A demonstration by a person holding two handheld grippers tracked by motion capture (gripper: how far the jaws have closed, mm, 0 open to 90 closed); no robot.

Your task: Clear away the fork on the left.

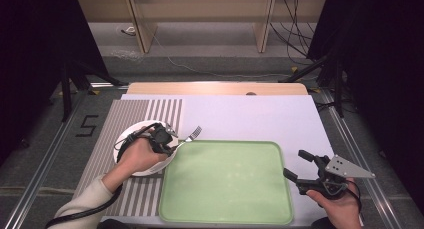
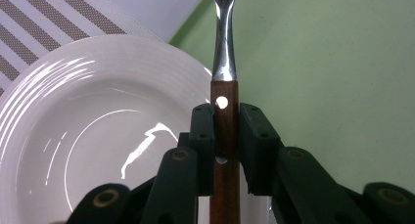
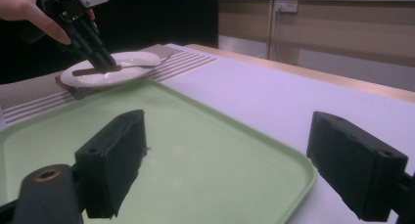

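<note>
My left gripper (image 1: 167,139) is shut on the brown wooden handle of a fork (image 1: 194,134), over the right side of a white plate (image 1: 131,134). The left gripper view looks along the handle (image 2: 225,131) pinched between the jaws, with the steel neck pointing away over the plate's rim (image 2: 98,57) towards the green tray (image 2: 333,62). My right gripper (image 1: 295,164) stands open at the right edge of the tray (image 1: 225,181), nothing between its pads (image 3: 112,160). Across the tray (image 3: 205,150), the right gripper view has the left gripper (image 3: 105,62) holding the fork (image 3: 93,71) low over the plate (image 3: 132,60).
A striped placemat (image 1: 125,114) lies under the plate at the left. A pale cover (image 1: 250,119) spreads over the table behind the tray. The wooden table edge (image 1: 215,88) runs along the back, with cables on the floor beyond.
</note>
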